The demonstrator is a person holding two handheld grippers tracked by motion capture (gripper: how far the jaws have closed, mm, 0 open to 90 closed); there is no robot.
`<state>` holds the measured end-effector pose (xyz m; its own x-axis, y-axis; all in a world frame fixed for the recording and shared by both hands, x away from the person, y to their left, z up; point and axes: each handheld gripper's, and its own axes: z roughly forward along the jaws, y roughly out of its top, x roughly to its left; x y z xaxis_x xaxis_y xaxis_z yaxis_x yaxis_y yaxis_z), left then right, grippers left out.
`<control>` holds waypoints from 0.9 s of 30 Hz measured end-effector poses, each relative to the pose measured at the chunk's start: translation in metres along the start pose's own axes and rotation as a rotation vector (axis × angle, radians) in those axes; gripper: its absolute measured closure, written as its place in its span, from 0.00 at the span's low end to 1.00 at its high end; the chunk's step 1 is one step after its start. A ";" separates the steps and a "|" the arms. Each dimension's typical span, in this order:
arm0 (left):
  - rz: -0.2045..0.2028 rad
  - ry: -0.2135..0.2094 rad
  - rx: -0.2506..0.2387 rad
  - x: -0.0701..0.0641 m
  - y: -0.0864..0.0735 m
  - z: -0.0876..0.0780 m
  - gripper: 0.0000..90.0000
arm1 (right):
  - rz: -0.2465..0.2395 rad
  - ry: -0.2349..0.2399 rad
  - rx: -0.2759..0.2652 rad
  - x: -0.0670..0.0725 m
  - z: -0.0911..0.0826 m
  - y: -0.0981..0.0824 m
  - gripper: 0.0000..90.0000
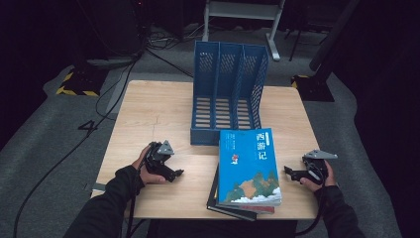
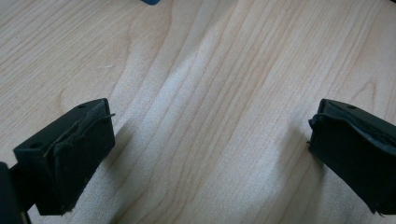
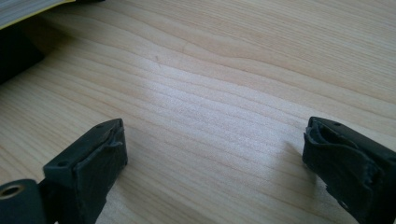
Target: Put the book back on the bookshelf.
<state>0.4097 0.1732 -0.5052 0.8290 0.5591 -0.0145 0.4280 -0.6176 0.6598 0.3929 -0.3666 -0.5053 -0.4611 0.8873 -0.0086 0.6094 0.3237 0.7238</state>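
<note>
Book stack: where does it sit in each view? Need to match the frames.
High view: book stack lies right of centre on the table, in front of the blue file rack.
Left gripper view: not in it.
Right gripper view: top left corner, page edges.
Shared landmark: the light wood tabletop.

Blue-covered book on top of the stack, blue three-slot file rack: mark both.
Blue-covered book (image 1: 249,166), high view, middle of front cover.
Blue three-slot file rack (image 1: 231,62), high view, upper back wall.

The blue book (image 1: 249,166) on top of the stack carries the large white title 西游记 across the upper part of its cover, while the smaller print beside it is too fine to read.
</note>
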 end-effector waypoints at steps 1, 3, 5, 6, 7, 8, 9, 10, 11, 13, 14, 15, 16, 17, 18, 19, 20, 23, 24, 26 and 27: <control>0.000 0.000 -0.001 0.000 0.000 0.000 0.00 | 0.000 0.000 0.000 0.000 0.000 0.000 0.07; 0.000 0.000 -0.001 0.000 0.000 0.000 0.00 | 0.000 0.000 0.000 0.000 0.000 0.000 0.06; 0.001 0.001 -0.001 0.000 0.000 0.000 0.01 | -0.003 -0.008 0.002 0.000 0.000 0.000 0.05; 0.000 0.002 -0.001 0.000 0.000 0.000 0.01 | -0.005 -0.010 0.001 0.000 0.000 0.001 0.05; 0.000 0.002 -0.001 0.000 0.000 0.000 0.01 | -0.005 -0.010 0.001 0.000 0.000 0.001 0.05; -0.001 0.001 0.000 0.000 0.000 0.000 0.01 | -0.008 -0.013 -0.001 0.000 0.000 0.001 0.06; -0.001 0.001 0.000 0.000 0.000 0.000 0.01 | -0.010 -0.013 -0.001 0.000 0.000 0.001 0.08; -0.001 0.003 -0.001 -0.001 0.000 0.000 0.01 | -0.010 -0.013 -0.001 0.000 0.000 0.001 0.08; -0.001 0.002 0.006 -0.001 0.001 0.000 0.01 | -0.010 -0.019 -0.001 0.000 -0.001 0.001 0.12; -0.005 0.003 0.015 -0.001 0.002 0.000 0.02 | -0.005 -0.019 -0.011 -0.001 -0.005 0.004 0.19; -0.006 0.002 0.026 -0.002 0.003 -0.001 0.02 | -0.003 -0.014 -0.013 -0.001 -0.006 0.005 0.16; -0.008 0.005 0.029 -0.003 0.004 -0.001 0.02 | -0.003 -0.014 -0.013 -0.001 -0.006 0.005 0.16; -0.004 -0.002 0.037 -0.004 0.006 0.000 0.02 | -0.010 0.040 -0.037 0.001 -0.012 0.008 0.22; -0.004 -0.002 0.037 -0.004 0.006 0.000 0.02 | -0.010 0.040 -0.037 0.001 -0.012 0.008 0.22; -0.001 -0.004 0.041 -0.005 0.007 0.001 0.02 | -0.018 0.059 -0.045 0.002 -0.015 0.011 0.20; 0.002 -0.004 0.043 -0.006 0.008 0.001 0.03 | -0.027 0.056 -0.058 0.004 -0.019 0.014 0.19; -0.001 -0.009 0.040 -0.006 0.008 0.001 0.05 | -0.036 0.068 -0.071 0.006 -0.026 0.019 0.21; -0.003 -0.003 0.039 -0.007 0.011 0.002 0.08 | -0.027 0.073 -0.091 0.008 -0.033 0.025 0.21; -0.010 0.000 0.040 -0.008 0.012 0.002 0.11 | -0.033 0.082 -0.103 0.013 -0.040 0.031 0.23; -0.016 0.000 0.047 -0.008 0.015 0.002 0.13 | -0.035 0.081 -0.107 0.016 -0.043 0.033 0.23; -0.008 -0.001 0.046 -0.009 0.016 0.001 0.18 | -0.046 0.091 -0.112 0.019 -0.045 0.035 0.23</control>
<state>0.4099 0.1577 -0.4957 0.8259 0.5634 -0.0205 0.4505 -0.6377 0.6248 0.3766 -0.3536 -0.4485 -0.5466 0.8373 0.0155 0.5126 0.3199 0.7968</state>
